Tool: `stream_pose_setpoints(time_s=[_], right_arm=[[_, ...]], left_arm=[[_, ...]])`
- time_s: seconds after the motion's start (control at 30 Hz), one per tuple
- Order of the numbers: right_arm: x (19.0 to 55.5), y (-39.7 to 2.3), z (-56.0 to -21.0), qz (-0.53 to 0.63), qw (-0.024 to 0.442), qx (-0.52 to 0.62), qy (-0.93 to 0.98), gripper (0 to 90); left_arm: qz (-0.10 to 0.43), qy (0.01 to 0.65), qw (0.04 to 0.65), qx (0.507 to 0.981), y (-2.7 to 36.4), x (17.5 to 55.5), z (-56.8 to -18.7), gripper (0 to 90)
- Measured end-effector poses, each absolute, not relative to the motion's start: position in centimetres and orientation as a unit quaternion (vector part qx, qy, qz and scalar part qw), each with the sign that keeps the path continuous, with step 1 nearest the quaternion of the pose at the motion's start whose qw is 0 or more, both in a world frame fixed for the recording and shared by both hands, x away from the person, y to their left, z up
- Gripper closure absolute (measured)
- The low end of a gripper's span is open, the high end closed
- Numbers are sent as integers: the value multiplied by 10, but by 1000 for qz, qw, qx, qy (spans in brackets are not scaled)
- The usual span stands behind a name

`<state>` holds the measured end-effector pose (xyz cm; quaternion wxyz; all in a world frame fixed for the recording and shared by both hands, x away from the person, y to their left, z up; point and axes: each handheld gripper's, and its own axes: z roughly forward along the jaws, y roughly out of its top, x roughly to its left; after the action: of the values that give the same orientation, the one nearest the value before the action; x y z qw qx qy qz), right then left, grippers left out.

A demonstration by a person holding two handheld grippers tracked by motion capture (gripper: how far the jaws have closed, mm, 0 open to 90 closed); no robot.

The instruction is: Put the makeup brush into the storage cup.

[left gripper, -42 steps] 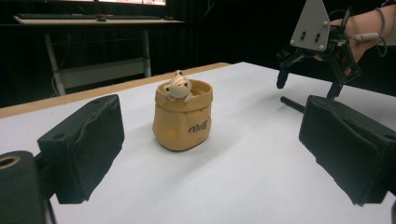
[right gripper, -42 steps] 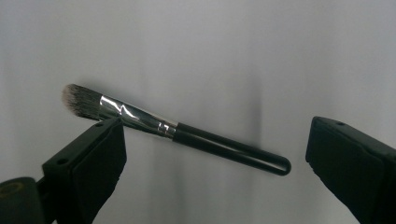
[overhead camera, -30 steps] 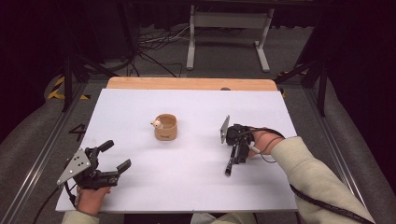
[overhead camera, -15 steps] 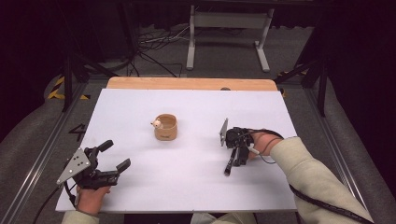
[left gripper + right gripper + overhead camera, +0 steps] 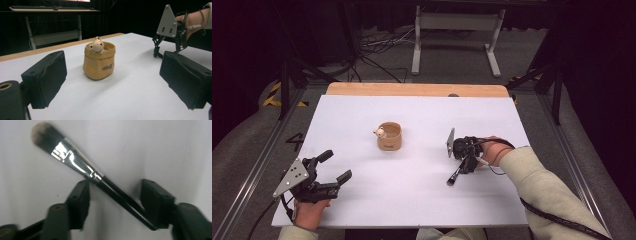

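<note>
The makeup brush [image 5: 82, 168] lies on the white table [image 5: 422, 200], right of centre, crossing slantwise between the jaws of the right gripper [image 5: 113, 202]. Those jaws have just been closing; both pads touch the black handle, so they appear to pinch it. The left gripper [image 5: 334, 167] sits at the near left corner, spread wide with nothing between its jaws. Mid-table stands a tan bag-shaped cup [image 5: 99, 62] with a small animal figure [image 5: 97, 45] peeking over its rim.
</note>
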<state>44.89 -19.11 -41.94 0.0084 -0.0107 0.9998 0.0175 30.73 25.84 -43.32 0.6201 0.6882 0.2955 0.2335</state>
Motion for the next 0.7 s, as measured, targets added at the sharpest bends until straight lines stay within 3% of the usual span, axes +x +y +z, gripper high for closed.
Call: stream_pose_setpoints(time_s=[0.2,0.7], right_arm=[[445,-188,-417,-2,7,-31,999,788],[442,-195,-407,14,15,-13,1000,795]], left_arm=[[234,295,620,689,257,308,-433,80],[242,303,604,696,256,314,-432,25]])
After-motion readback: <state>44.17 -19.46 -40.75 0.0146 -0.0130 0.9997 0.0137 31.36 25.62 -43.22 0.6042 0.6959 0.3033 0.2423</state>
